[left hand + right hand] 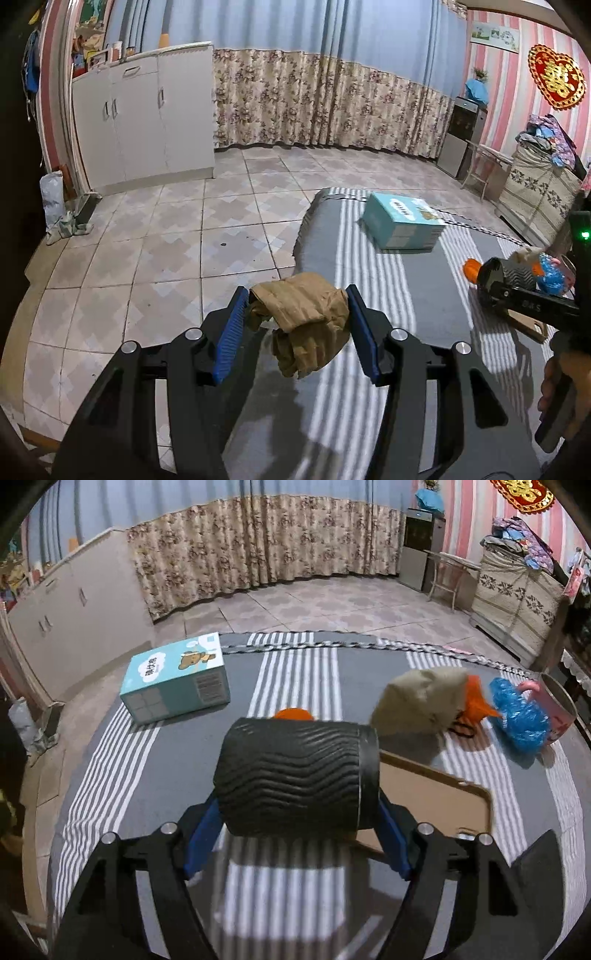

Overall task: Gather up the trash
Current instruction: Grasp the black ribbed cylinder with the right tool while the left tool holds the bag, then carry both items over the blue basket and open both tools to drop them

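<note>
The right claw (299, 823) is sitting around the black ribbed cup (295, 775), which is lying crosswise between its blue pads on the striped mat (166, 768), jaws fairly wide, while the left claw (295, 332) is pinching crumpled brown paper (306, 317) off to the left.

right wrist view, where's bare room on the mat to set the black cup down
Free: the mat between the teal box and the black cup, and the stripes nearest the camera. Crowded: the right side, where the cardboard, beige bag, orange bag, blue bag and pink mug cluster.
</note>
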Available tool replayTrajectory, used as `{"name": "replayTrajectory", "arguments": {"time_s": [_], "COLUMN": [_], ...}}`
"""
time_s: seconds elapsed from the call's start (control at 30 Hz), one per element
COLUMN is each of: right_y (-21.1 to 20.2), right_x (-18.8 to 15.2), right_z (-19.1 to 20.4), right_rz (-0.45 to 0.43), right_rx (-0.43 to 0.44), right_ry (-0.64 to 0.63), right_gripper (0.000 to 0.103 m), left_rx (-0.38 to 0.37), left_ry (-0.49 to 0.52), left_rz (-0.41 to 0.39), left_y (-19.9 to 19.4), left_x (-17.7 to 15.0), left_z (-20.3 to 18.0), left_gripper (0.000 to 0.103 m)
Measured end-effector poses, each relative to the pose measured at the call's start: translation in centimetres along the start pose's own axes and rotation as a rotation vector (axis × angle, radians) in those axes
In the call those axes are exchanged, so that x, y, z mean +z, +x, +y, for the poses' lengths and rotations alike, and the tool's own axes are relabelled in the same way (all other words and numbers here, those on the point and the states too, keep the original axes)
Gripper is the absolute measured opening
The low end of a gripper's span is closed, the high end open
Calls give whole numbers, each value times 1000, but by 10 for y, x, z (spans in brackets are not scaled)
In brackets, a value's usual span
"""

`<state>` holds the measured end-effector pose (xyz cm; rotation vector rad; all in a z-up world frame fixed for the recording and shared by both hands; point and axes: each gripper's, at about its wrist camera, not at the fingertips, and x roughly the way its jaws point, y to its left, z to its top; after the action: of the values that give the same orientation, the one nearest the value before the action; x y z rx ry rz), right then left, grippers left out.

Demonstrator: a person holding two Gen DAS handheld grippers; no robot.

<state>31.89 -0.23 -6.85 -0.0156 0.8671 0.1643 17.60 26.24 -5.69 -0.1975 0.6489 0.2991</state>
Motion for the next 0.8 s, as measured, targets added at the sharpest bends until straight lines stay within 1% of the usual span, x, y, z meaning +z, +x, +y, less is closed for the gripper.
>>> {"name": "replayTrajectory", "arguments": {"time_s": [0.07,0.13,0.27,0.3,0.37,0.4,0.5,0.53,0.63,0.7,0.77,0.8], "right_y": [-15,-31,-65,-72,-92,-100,-127,-137,-160,-177,-189,-195], "right_x": [-2,-5,-14,-16,-22,-25,-36,-41,-56,-70,-80,-85], "right_z": [-17,-37,-82,-91,-121,-133,-178,-199,-245,-284,-314,-330], "right_rz": [-22,-37,-88,-94,-115,-125,-154,-165,-190,-211,-229,-237], "right_rx": [17,37,39,43,52,51,37,26,-14,-64,-114,-137], "right_ry": [8,6,-8,-5,9,14,37,51,77,101,117,129], "right_gripper": [73,68,68,68,68,68,68,68,68,68,68,68], "left_rx": [-5,-15,-31,-42,-59,-75,-111,-127,-181,-221,-252,-276], "left_ry": [12,28,59,69,80,90,123,135,170,197,218,234], "left_rz": [-7,-13,-28,-34,-34,-33,-33,-34,-35,-38,-39,-40], "left_y": [-7,-16,-32,-37,-44,-48,-56,-59,-67,-72,-76,-79], "left_x": [2,4,5,5,5,4,0,-1,-7,-13,-19,-23], "left_z": [-10,-25,-57,-70,-89,-105,-144,-158,-204,-239,-265,-286], "left_gripper": [52,52,52,52,52,52,52,52,52,52,52,52]}}
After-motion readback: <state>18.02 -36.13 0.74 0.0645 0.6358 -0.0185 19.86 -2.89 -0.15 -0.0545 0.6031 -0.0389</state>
